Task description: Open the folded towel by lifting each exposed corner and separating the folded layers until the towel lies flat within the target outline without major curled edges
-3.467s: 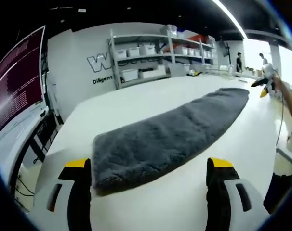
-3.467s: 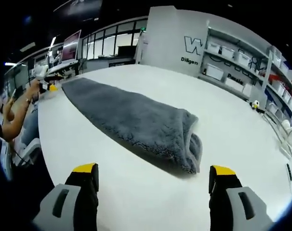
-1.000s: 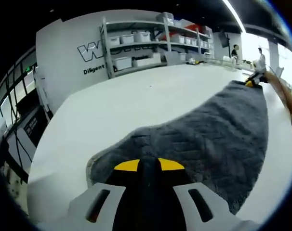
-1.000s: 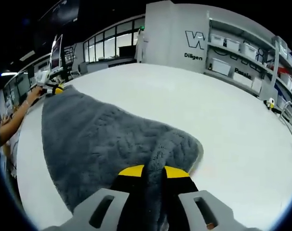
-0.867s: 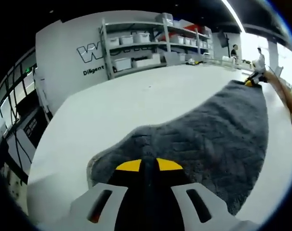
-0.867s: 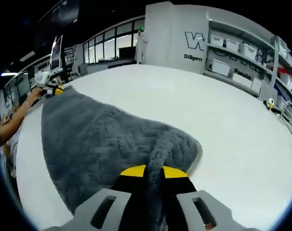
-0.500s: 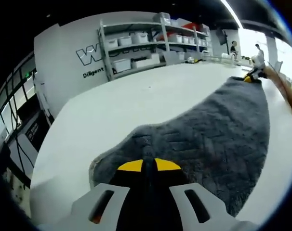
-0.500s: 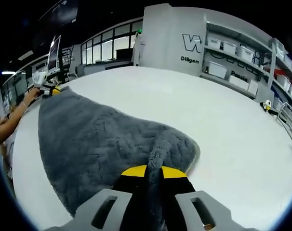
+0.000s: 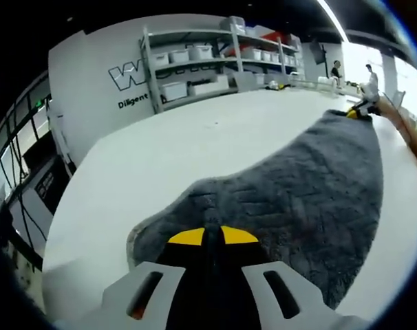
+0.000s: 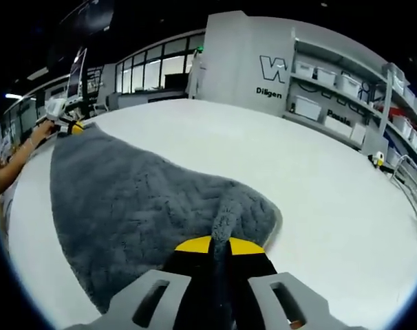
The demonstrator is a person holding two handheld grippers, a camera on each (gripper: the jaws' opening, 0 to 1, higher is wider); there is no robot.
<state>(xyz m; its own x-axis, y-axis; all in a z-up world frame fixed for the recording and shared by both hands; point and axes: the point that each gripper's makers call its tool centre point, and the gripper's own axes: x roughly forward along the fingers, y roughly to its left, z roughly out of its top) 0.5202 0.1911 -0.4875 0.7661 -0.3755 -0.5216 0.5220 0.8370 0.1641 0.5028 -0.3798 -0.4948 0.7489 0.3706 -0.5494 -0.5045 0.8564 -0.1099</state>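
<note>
1. Grey, plush fabric with a quilted herringbone pattern forms the towel (image 9: pixel 312 185), which is spread across the white table top (image 9: pixel 188 148); in the right gripper view the same towel (image 10: pixel 126 206) is seen stretching away toward the left.
2. The left gripper (image 9: pixel 204 237), grey-bodied with yellow-tipped black jaws, is seen with its jaws pressed together on a raised corner of the towel; the cloth is pulled up into a ridge that runs down to the jaw tips.
3. The right gripper (image 10: pixel 219 245), of the same build, is likewise pinched on a corner of the towel, and a narrow fold of pile stands up directly above the yellow tips.
4. In the left gripper view the right gripper (image 9: pixel 360 110) is seen small at the far end of the towel, with a person's forearm (image 9: pixel 409 134) behind it.
5. In the right gripper view the left gripper (image 10: pixel 67 125) is seen at the opposite far corner, held by a person's hand (image 10: pixel 40 132).
6. Grey metal shelving (image 9: pixel 208 65) loaded with pale storage bins is seen against a white wall with dark lettering (image 9: pixel 133 75), beyond the table.
7. No outline marking can be made out on the table surface.
</note>
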